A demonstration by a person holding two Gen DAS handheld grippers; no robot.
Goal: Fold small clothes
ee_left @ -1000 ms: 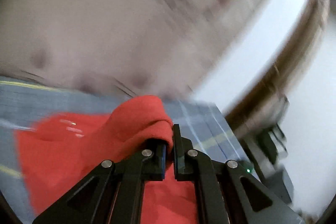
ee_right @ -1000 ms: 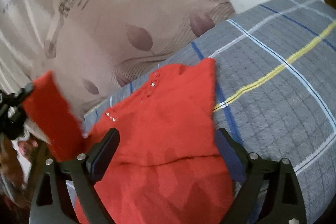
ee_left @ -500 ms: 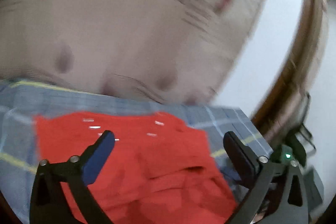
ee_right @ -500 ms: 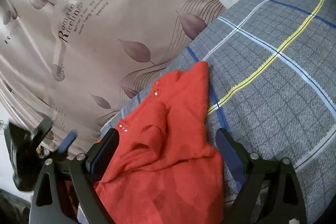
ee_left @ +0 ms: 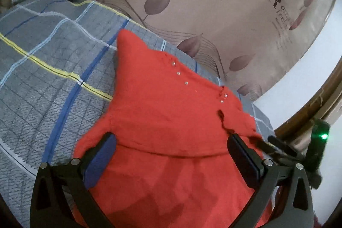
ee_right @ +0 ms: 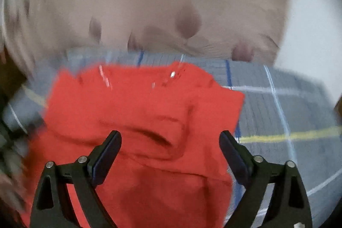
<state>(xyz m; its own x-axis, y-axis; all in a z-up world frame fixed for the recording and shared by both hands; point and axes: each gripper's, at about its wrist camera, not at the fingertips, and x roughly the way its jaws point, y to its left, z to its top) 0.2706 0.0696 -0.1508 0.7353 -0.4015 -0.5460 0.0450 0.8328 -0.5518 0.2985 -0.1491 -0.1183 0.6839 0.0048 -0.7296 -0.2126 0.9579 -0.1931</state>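
Note:
A small red knit top (ee_left: 171, 112) lies on a grey plaid bedspread (ee_left: 42, 69), with shiny studs (ee_left: 178, 73) along its neckline. One fold lies across its body. My left gripper (ee_left: 171, 137) hovers over the top's lower part, jaws wide open and pressing on nothing. In the blurred right wrist view the same red top (ee_right: 139, 112) shows a folded sleeve across its middle. My right gripper (ee_right: 170, 134) hangs above that fold. Its jaws are closing, still wide apart, with cloth beneath them but neither pad touching it.
A beige curtain with a leaf print (ee_left: 192, 3) hangs right behind the bed. A wooden frame (ee_left: 310, 104) and a dark device with a green light (ee_left: 318, 138) stand at the right. The bedspread (ee_right: 288, 112) stretches out to the right of the top.
My left gripper let go of the red fold, opened wide and sank toward the top, which now lies flat. The right wrist view rolled and blurred.

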